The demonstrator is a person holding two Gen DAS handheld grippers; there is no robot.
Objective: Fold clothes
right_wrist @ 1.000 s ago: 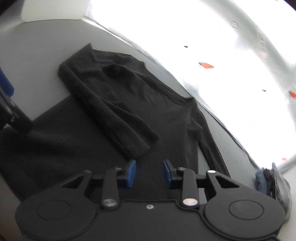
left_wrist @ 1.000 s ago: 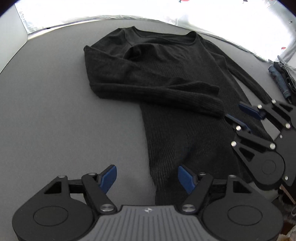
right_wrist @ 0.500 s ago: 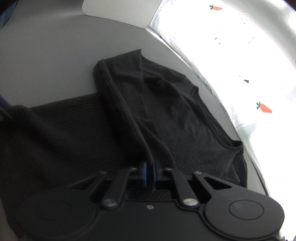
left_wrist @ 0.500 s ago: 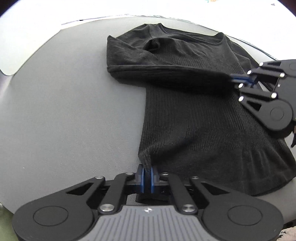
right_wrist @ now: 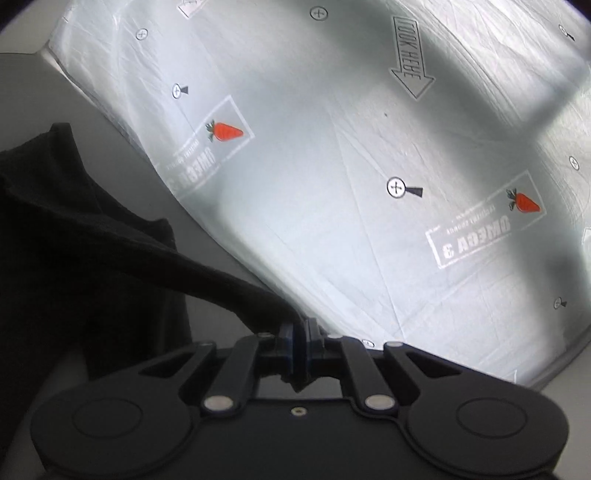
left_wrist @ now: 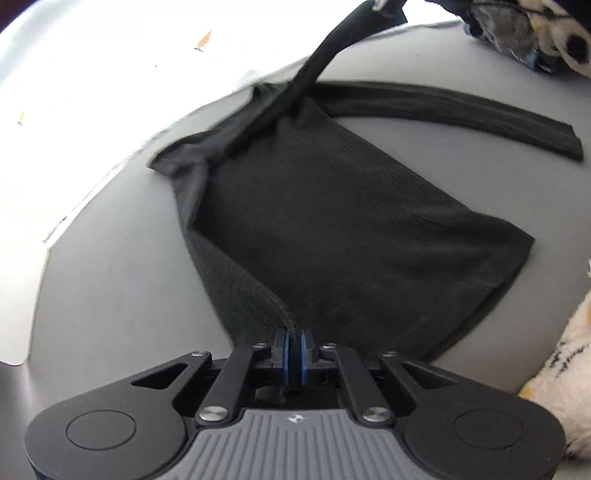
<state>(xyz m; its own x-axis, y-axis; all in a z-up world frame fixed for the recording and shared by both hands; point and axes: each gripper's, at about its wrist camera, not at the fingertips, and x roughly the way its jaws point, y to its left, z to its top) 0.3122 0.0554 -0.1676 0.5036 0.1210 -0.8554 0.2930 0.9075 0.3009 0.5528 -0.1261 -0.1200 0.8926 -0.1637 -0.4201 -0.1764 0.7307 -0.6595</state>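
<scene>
A black long-sleeved knit top lies on a grey table. My left gripper is shut on the hem corner of the top and holds it raised near the camera. One sleeve lies stretched flat to the right. The other sleeve is pulled up and away toward the upper edge. In the right wrist view my right gripper is shut on that sleeve's end, and the rest of the top hangs dark at the left.
A white printed sheet with carrot marks lies beyond the table's far edge. A pile of other clothes sits at the upper right. A cream fuzzy fabric shows at the right edge.
Both grippers, open a second ago, shut on the top: left on the hem corner, right on the sleeve end. Both have since lifted and pulled, the top's left side folding over.
</scene>
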